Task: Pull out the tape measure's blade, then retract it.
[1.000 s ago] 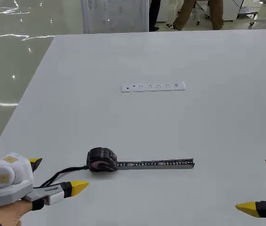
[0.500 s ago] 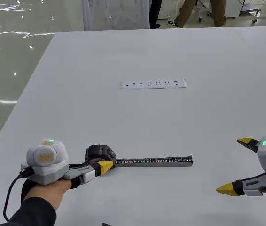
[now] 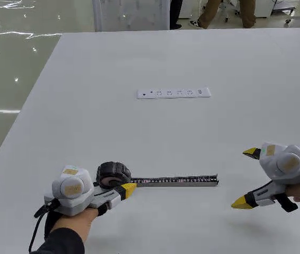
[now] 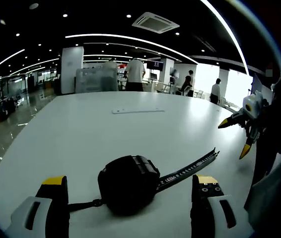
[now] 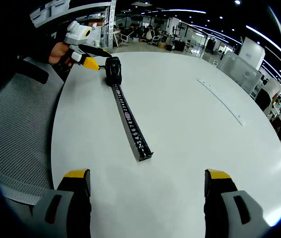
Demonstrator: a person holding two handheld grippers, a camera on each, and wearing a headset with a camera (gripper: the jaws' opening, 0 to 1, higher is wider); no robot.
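Observation:
A black tape measure point(image 3: 113, 174) lies on the white table point(image 3: 171, 127), its dark blade point(image 3: 176, 181) pulled out to the right and flat on the surface. My left gripper point(image 3: 119, 183) stands open around the case, one yellow fingertip point(image 3: 128, 187) in front of it. In the left gripper view the case point(image 4: 128, 182) sits between the open jaws, untouched by the pads. My right gripper point(image 3: 248, 177) is open, a little right of the blade's end point(image 3: 215, 180). The right gripper view has the blade's tip point(image 5: 144, 155) ahead of the open jaws.
A white power strip point(image 3: 174, 93) lies at the middle of the table. The case's black cord point(image 4: 83, 204) trails back toward me. A mesh chair point(image 5: 16, 124) stands by the table edge. People stand beyond the table's far edge point(image 3: 208, 13).
My left gripper has come forward and right so that its jaws stand around the case. My right gripper has risen and moved left toward the blade's end. The tape measure has not moved.

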